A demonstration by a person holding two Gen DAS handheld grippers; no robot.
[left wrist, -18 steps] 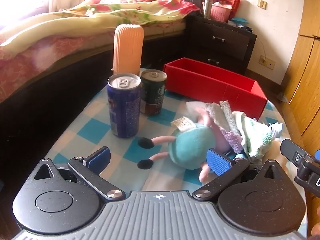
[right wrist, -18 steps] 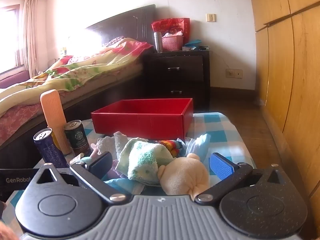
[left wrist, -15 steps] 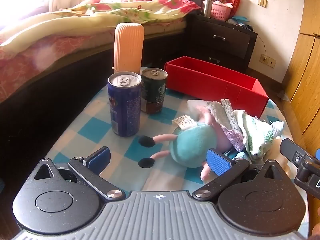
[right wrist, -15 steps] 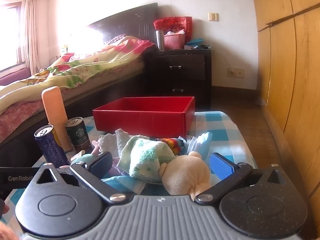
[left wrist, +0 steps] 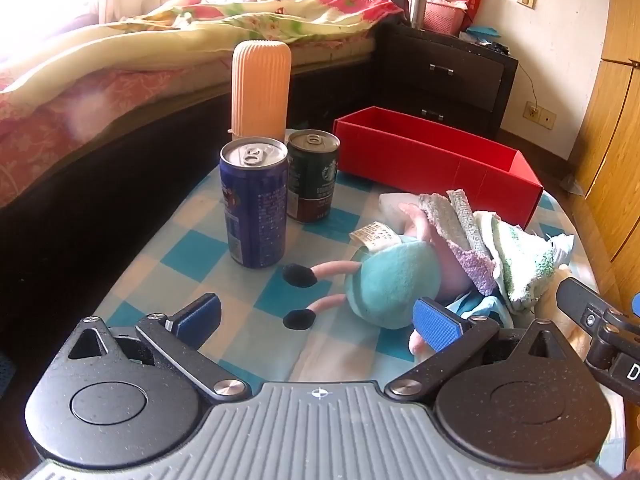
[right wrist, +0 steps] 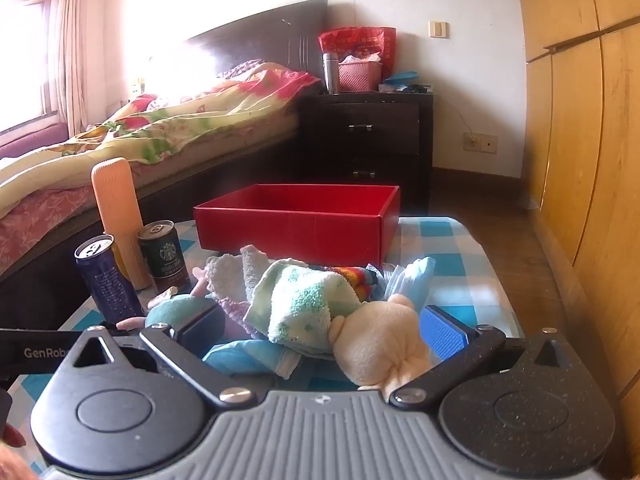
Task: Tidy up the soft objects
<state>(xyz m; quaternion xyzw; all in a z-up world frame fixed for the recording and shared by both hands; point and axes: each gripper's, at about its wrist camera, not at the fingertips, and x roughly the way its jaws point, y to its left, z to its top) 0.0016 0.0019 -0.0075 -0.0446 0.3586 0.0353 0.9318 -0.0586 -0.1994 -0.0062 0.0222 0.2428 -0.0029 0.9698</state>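
A teal and pink plush toy [left wrist: 390,280] lies on the checked tablecloth [left wrist: 188,252], black feet toward me. Over its head lie a grey and lilac cloth [left wrist: 452,220] and a green and white towel [left wrist: 516,260]. My left gripper [left wrist: 316,318] stands open, its right pad beside the toy's body, nothing between the jaws. In the right wrist view my right gripper [right wrist: 320,328] is open around the pile: a cream plush [right wrist: 380,344], the green and white towel [right wrist: 304,300] and a light blue cloth [right wrist: 248,356] lie between its fingers, unpressed. A red open box [right wrist: 296,220] stands behind.
A blue can [left wrist: 254,204], a dark green coffee can [left wrist: 312,176] and a tall ribbed peach container [left wrist: 260,88] stand left of the pile. A bed [right wrist: 160,128] and dark nightstand [right wrist: 368,136] lie beyond; wooden wardrobe doors [right wrist: 580,120] on the right. The table edge falls off left.
The left gripper has drawn back and lifted slightly. The right gripper has edged forward, so the cream plush and towel sit deeper between its fingers. Both stayed open.
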